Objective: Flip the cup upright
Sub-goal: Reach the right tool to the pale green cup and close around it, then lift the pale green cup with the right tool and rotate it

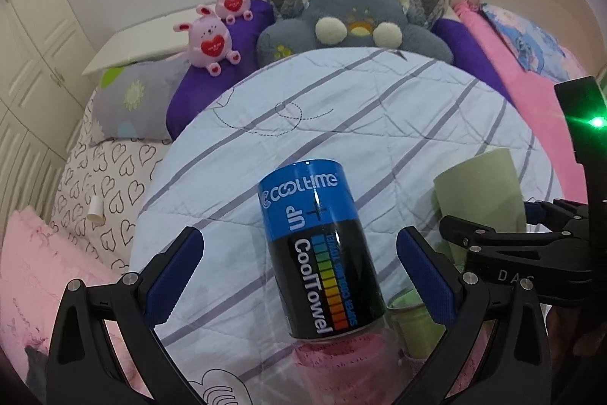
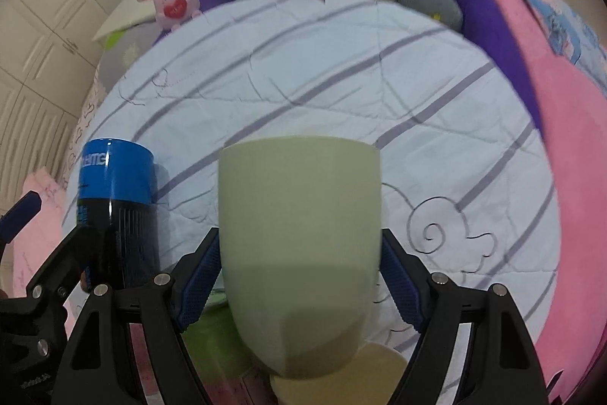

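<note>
A pale green cup [image 2: 299, 245] stands between the blue pads of my right gripper [image 2: 299, 276], rim up and wide end at the top; the pads [image 2: 203, 276] press its sides. The cup also shows at the right of the left wrist view [image 1: 481, 192], behind the right gripper's black frame. A blue and black CoolTowel canister [image 1: 322, 253] stands between the wide-open fingers of my left gripper [image 1: 303, 276], touching neither pad. The canister shows at the left of the right wrist view [image 2: 117, 211].
Everything rests on a light blue striped quilt [image 1: 341, 109] on a bed. A grey plush toy [image 1: 353, 21], two pink plush bunnies [image 1: 210, 40], purple pillows and a pink blanket [image 2: 569, 139] lie around it. A green item [image 1: 413, 321] and a pink box sit near the canister's base.
</note>
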{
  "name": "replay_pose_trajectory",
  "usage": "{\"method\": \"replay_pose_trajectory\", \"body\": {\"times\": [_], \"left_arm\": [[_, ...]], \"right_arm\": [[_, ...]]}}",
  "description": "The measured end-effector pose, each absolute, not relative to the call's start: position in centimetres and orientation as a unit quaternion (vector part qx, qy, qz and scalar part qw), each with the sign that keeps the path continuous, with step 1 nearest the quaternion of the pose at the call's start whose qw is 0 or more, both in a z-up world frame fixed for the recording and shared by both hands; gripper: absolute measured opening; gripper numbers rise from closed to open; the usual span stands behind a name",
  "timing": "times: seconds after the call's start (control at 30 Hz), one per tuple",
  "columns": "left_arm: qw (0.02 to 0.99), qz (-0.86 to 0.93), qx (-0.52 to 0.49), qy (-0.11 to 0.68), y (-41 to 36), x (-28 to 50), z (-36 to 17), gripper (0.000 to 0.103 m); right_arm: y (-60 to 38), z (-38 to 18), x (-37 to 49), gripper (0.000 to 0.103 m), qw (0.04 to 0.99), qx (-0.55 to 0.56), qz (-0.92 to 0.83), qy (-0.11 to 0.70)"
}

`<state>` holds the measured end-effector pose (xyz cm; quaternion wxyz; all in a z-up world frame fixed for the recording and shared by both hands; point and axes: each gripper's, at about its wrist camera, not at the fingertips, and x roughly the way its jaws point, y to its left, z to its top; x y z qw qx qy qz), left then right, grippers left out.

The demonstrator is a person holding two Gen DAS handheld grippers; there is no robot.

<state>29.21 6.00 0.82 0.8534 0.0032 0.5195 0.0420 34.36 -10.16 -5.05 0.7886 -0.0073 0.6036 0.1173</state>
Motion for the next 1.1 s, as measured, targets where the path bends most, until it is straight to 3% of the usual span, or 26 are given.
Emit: {"method": "replay_pose_trajectory", "body": {"times": [0.43, 1.1], "left_arm": [[0.837, 0.043, 0.000, 0.546, 6.1, 30.2, 0.7, 0.103], [0.849, 0.050, 0.001, 0.525, 5.9, 28.4, 4.6, 0.103]], "right_arm": [[-10.4, -5.2, 35.7, 0.078, 0.768, -0.006, 0.115, 0.630], [-12.3, -0.1, 34.0, 0.078, 0.791, 0.031, 0.130, 0.597]]}}
